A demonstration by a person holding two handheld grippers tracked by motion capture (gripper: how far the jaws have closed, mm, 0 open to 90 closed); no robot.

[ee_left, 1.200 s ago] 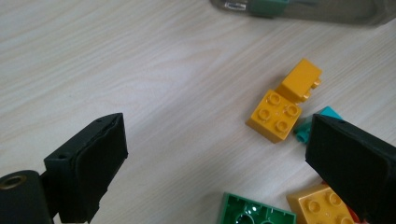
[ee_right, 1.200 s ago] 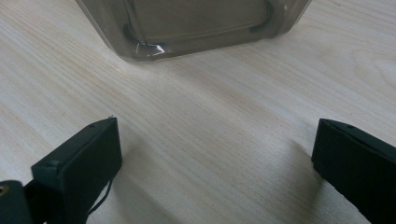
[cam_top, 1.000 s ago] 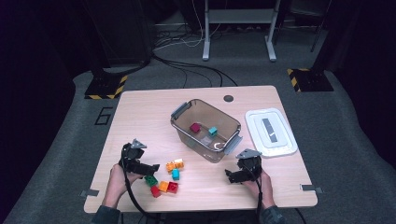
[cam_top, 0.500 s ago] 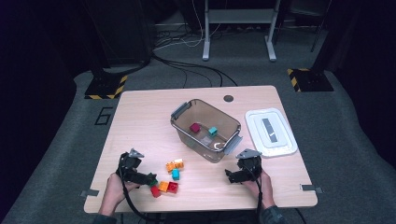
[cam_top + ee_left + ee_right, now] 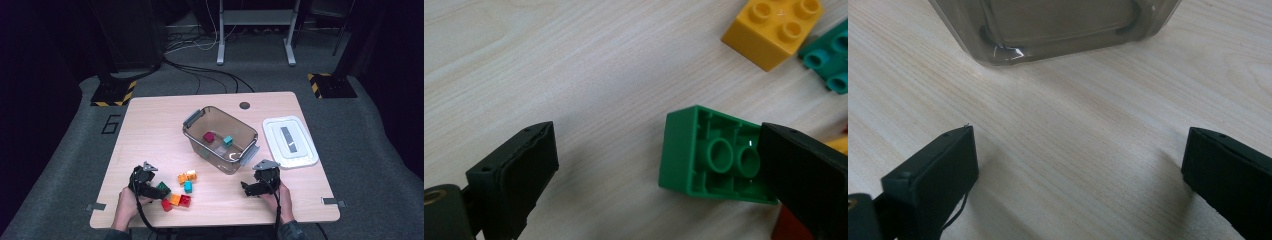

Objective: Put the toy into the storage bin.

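My left gripper (image 5: 654,185) is open low over the table, its jaws wide apart. A green brick (image 5: 711,155) lies on its side between them, hollow underside facing me, touching the right jaw. In the high view the left gripper (image 5: 150,187) sits at the front left beside the green brick (image 5: 162,188). Around it lie a yellow brick (image 5: 774,30), a teal brick (image 5: 829,62), an orange brick (image 5: 174,199) and a red brick (image 5: 184,201). My right gripper (image 5: 1078,180) is open and empty just in front of the clear bin (image 5: 1058,25).
The clear bin (image 5: 192,134) stands mid-table with a dark red brick (image 5: 208,137) and a teal brick (image 5: 228,140) inside. Its white lid (image 5: 290,142) lies flat to the right. A small round hole (image 5: 244,105) marks the table's far side.
My left gripper has moved back toward the front edge and then in to the bricks, so the green brick now lies between its jaws. The right gripper has stayed put.
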